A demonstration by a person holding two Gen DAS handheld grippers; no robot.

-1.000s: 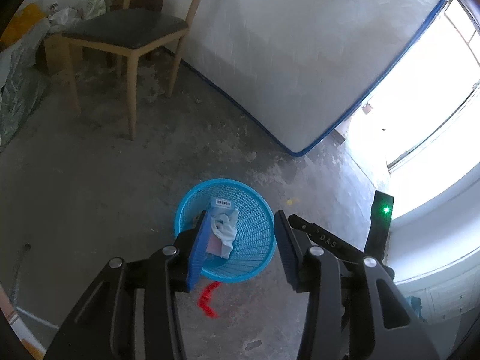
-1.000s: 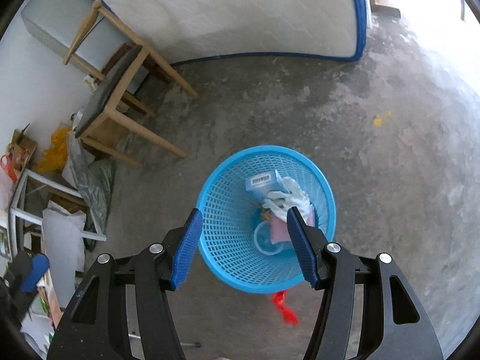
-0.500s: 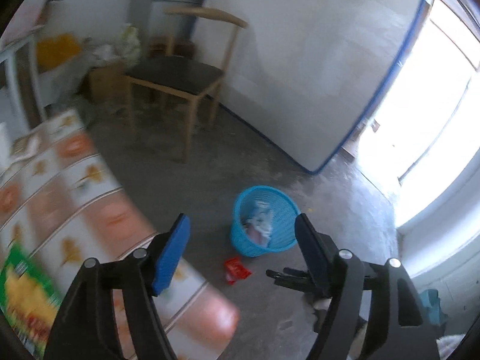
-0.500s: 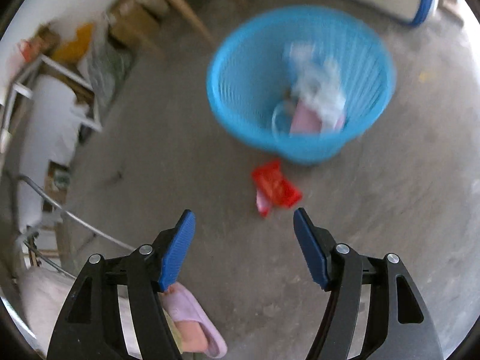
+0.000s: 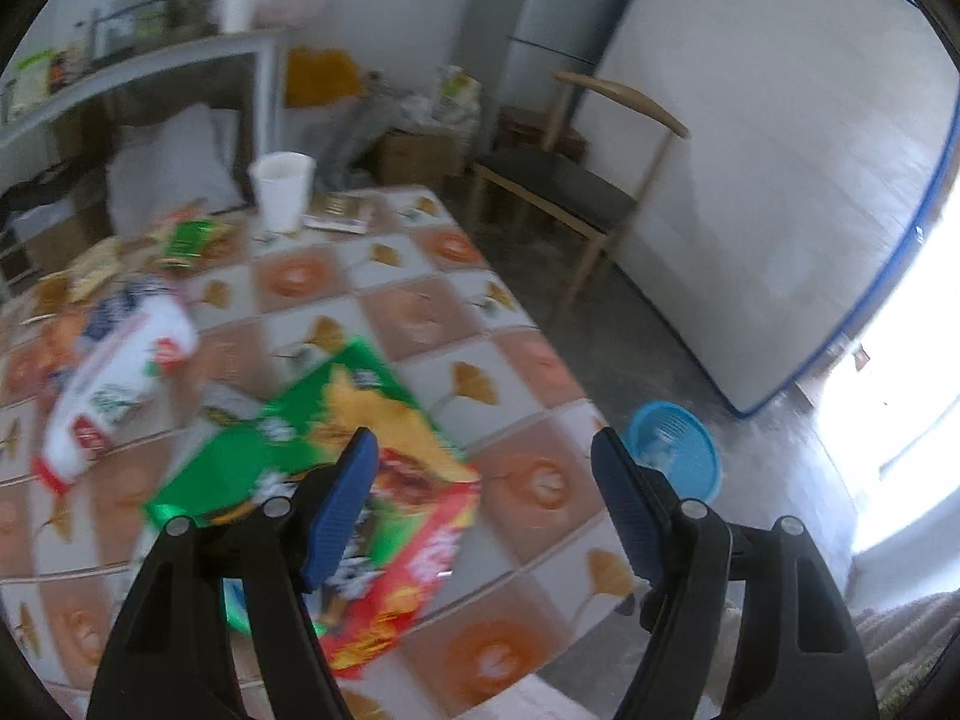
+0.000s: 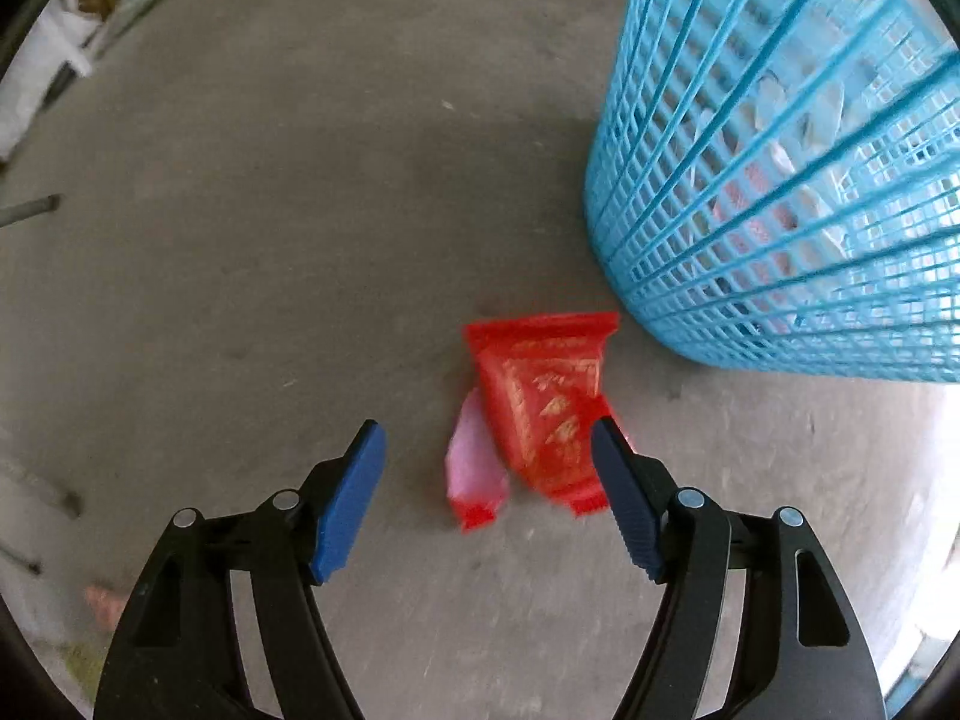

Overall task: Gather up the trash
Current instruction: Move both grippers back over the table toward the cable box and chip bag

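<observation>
The red wrapper (image 6: 549, 402) is lying on the floor (image 6: 252, 210) just beside the blue basket (image 6: 780, 180). I am holding my right claw (image 6: 487, 498) wide open around it. My left claw (image 5: 483, 504), also open, is hovering over a blurred, probably snack, packet (image 5: 336, 450) on the worktop (image 5: 420, 312).

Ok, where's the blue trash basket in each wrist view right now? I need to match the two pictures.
Left wrist: the blue basket is small, lower right of centre, on the floor beyond the table edge, just above the left claw's right finger.
Right wrist: its mesh wall fills the upper right, close up, with the red wrapper beside its base and the right claw open around it.
Shared landmark: the grey concrete floor.
</observation>
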